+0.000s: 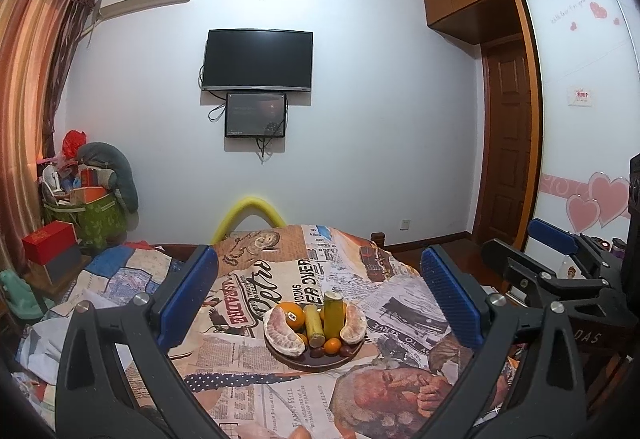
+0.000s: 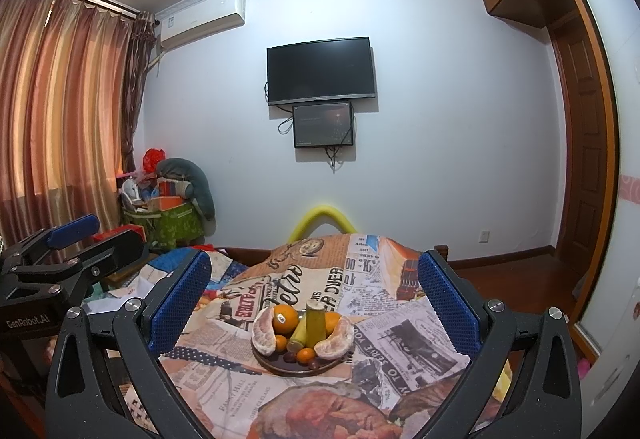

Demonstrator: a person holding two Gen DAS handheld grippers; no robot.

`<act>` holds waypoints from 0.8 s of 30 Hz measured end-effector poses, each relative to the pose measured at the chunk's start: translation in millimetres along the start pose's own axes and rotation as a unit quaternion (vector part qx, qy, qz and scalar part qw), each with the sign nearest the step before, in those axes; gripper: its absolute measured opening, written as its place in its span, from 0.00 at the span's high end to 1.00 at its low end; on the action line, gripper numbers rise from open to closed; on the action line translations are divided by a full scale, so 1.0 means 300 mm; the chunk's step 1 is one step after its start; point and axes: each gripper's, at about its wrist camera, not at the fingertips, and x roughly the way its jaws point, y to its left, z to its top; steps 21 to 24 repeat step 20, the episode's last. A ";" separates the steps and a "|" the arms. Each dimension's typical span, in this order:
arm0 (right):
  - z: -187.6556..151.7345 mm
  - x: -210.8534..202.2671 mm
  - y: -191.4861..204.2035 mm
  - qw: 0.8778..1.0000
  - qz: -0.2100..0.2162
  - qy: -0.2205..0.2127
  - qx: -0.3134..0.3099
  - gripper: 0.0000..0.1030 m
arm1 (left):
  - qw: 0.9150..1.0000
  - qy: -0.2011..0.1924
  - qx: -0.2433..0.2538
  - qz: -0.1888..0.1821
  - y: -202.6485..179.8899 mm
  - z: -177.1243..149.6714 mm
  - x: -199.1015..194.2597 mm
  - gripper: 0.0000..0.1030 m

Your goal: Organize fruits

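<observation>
A dark round plate (image 1: 316,362) (image 2: 280,366) sits on a table covered with a newspaper-print cloth (image 1: 280,399) (image 2: 224,395). On it lie two peeled pomelo wedges (image 1: 282,333) (image 2: 265,331), an orange (image 1: 291,313) (image 2: 285,317), two yellow-green sugarcane sticks (image 1: 334,315) (image 2: 315,323), small tangerines (image 1: 331,346) (image 2: 306,355) and dark grapes (image 1: 318,351) (image 2: 289,357). My left gripper (image 1: 320,303) is open and empty, held above and before the plate. My right gripper (image 2: 314,303) is open too, nothing between its blue pads (image 2: 180,303). Each gripper shows at the edge of the other's view.
A yellow foam-padded chair back (image 1: 250,217) (image 2: 322,221) rises behind the table. A cluttered green bin (image 1: 98,217) and a red box (image 1: 50,241) stand at the left by the curtains (image 2: 60,99). A TV (image 1: 258,59) hangs on the far wall; wardrobe and door (image 1: 508,143) lie right.
</observation>
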 end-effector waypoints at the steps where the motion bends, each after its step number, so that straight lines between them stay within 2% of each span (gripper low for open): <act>1: 0.001 0.000 -0.002 1.000 -0.001 0.000 0.000 0.00 | 1.000 0.000 0.000 0.000 0.002 0.002 0.000 0.00; 24: -0.007 0.006 -0.012 1.000 -0.001 0.005 0.006 0.00 | 1.000 0.004 0.002 0.001 0.001 -0.002 0.014 0.00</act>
